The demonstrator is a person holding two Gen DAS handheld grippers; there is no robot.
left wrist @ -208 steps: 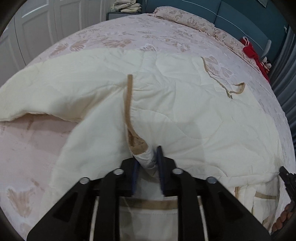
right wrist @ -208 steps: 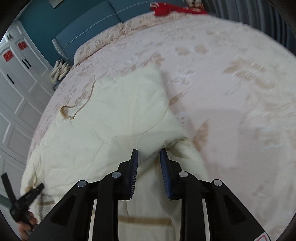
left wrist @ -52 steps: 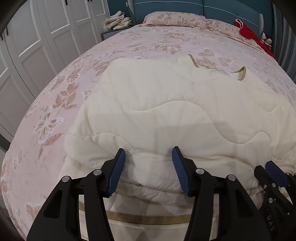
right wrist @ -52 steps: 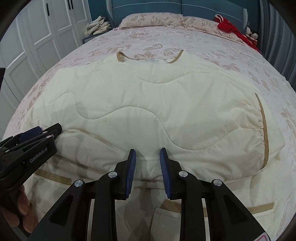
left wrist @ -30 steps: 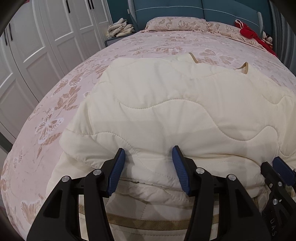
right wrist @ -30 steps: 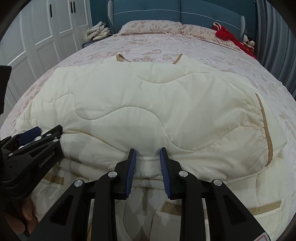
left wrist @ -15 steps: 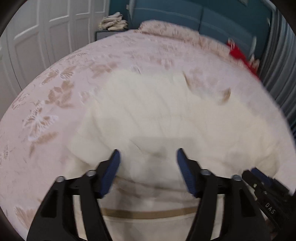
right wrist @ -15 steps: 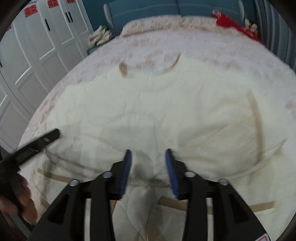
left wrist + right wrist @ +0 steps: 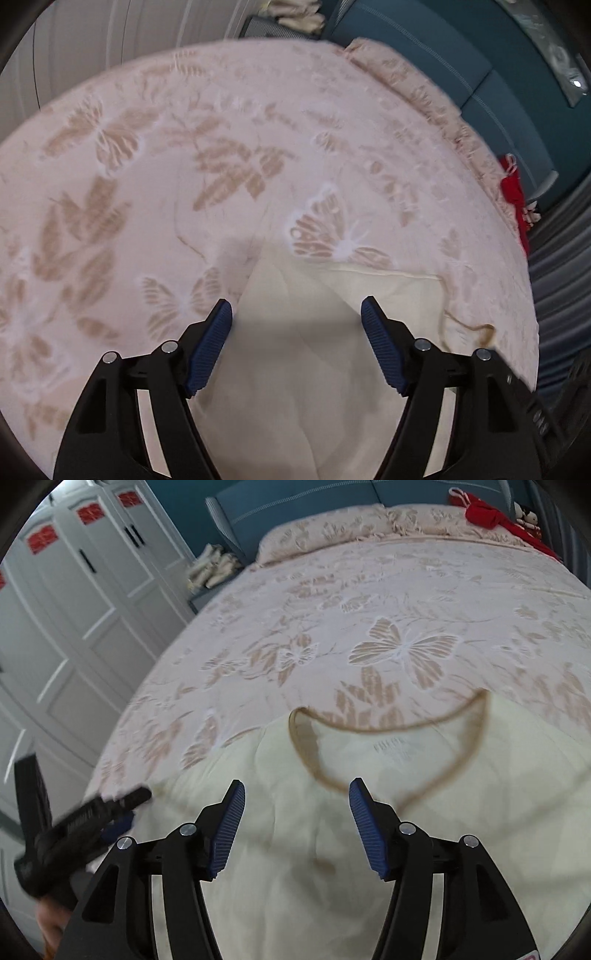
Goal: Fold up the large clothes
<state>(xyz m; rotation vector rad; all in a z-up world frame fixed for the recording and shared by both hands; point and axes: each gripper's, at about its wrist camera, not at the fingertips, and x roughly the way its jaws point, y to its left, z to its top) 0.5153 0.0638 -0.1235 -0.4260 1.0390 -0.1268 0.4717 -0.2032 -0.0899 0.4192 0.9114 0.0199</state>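
Pink butterfly-patterned bedding (image 9: 406, 602) covers a wide bed (image 9: 155, 155) with a teal headboard (image 9: 295, 498) at the far end and white wardrobe doors (image 9: 74, 602) on the left. On the near part of the bed lies the cream quilted garment (image 9: 295, 867), its tan-trimmed neckline (image 9: 388, 738) turned toward the headboard.

Both tools stand wide open and hold nothing. The right gripper (image 9: 296, 829) hovers over the garment just short of the neckline, which lies ahead and a little to its right. The left gripper (image 9: 296, 345) hovers over the garment's upper left part; a cream corner (image 9: 266, 266) points ahead between its jaws, and the top edge (image 9: 388, 275) runs off to the right toward a scrap of tan trim (image 9: 476, 332). In the right wrist view the left tool appears blurred at the lower left, beside the garment's left edge.

The relation that matters: the garment's collar edge runs crosswise, left to right, ahead of both tools, with 1 gripper toward each end of it. The right one is nearer the neckline, the left one nearer the outer corner. A likely next move is for each to close on its own side of this top edge, though whether the fold goes lengthwise or crosswise cannot be told.
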